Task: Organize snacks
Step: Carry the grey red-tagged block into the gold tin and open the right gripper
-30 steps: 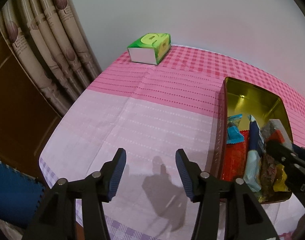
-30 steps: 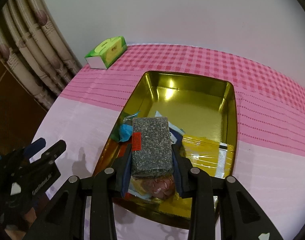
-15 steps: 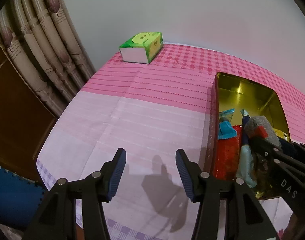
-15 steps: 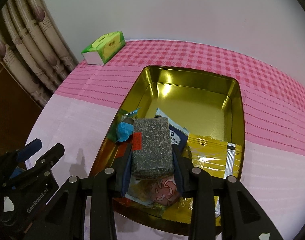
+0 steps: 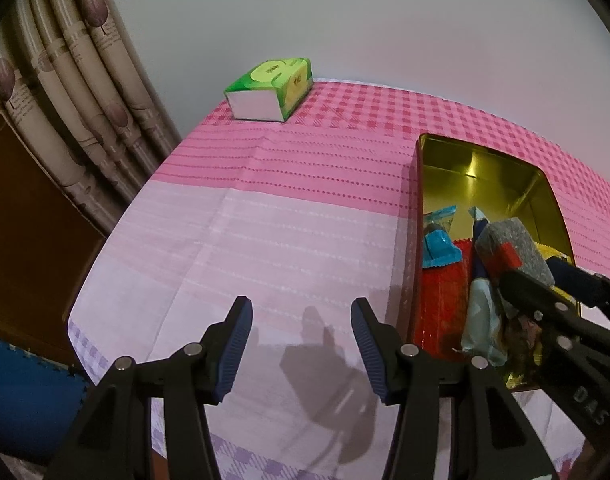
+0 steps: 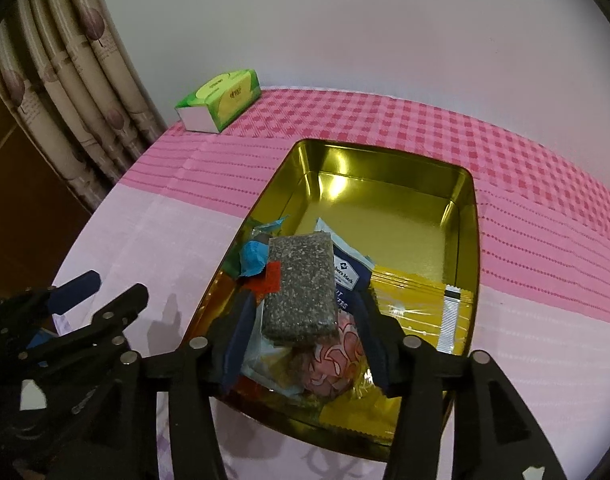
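Observation:
A gold tin [image 6: 471, 208] sits on the pink tablecloth with several snack packets piled at its near end. A grey speckled snack bar [image 6: 301, 284] with a red label lies on top of that pile. My right gripper [image 6: 303, 312] hangs over it and its jaws are opening. The bar is between them, with a gap on each side. The left wrist view shows the same bar [image 5: 513, 244] and tin [image 5: 421, 184] at the right. My left gripper [image 5: 301, 308] stands open over bare cloth left of the tin, with nothing between its fingers.
A green tissue box [image 5: 271, 88] stands at the table's far left corner. Curtains [image 5: 65, 80] hang past the left edge. A yellow packet [image 6: 409, 300] and a blue packet [image 6: 349, 276] lie in the tin. The tin's far half shows bare gold bottom.
The right gripper's jaws have spread away from the grey bar, which they were clamping before. The bar now rests tilted on the pile. The left gripper has kept still.

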Action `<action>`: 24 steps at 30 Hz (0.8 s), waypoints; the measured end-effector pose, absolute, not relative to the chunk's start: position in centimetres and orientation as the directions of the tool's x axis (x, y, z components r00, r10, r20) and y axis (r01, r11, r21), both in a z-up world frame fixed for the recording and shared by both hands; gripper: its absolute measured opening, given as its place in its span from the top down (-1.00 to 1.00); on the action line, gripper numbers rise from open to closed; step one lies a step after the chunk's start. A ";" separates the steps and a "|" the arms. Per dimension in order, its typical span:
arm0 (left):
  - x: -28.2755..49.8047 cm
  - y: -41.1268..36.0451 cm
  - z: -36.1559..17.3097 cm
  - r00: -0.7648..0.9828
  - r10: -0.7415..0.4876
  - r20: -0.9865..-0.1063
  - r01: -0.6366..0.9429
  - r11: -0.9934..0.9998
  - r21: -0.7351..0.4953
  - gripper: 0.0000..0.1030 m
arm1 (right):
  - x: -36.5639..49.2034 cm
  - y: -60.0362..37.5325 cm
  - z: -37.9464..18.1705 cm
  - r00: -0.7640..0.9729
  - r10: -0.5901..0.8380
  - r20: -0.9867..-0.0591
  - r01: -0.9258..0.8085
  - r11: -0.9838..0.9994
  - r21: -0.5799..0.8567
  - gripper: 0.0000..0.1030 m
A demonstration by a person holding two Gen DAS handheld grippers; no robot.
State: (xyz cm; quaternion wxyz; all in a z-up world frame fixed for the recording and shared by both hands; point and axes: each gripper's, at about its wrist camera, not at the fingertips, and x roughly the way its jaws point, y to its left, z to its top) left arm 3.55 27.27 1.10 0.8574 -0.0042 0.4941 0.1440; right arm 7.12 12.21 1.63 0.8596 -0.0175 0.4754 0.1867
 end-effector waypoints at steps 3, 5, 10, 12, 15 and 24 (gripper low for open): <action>3.5 27.1 1.1 0.471 0.237 -0.850 -0.244 0.961 0.132 -0.02 | 6.6 11.8 2.1 0.489 0.304 -0.818 -0.339 0.930 0.143 -0.15; 3.5 27.0 1.1 0.469 0.238 -0.850 -0.242 0.961 0.136 -0.02 | 6.1 11.3 2.6 0.503 0.304 -0.809 -0.339 0.931 0.139 -0.20; 3.4 26.6 1.0 0.465 0.235 -0.854 -0.232 0.963 0.138 -0.02 | 4.9 10.1 3.7 0.539 0.277 -0.795 -0.332 0.938 0.102 -0.50; 3.4 26.4 0.9 0.464 0.236 -0.854 -0.227 0.963 0.143 -0.02 | 4.4 9.5 4.0 0.554 0.260 -0.791 -0.322 0.943 0.085 -0.60; 3.4 26.2 0.9 0.464 0.237 -0.854 -0.219 0.964 0.149 -0.02 | 3.9 8.5 4.1 0.558 0.236 -0.795 -0.295 0.953 0.076 -0.69; 3.4 25.6 0.8 0.461 0.241 -0.854 -0.201 0.966 0.164 -0.02 | 3.1 6.8 2.3 0.521 0.170 -0.837 -0.236 0.970 0.050 -0.75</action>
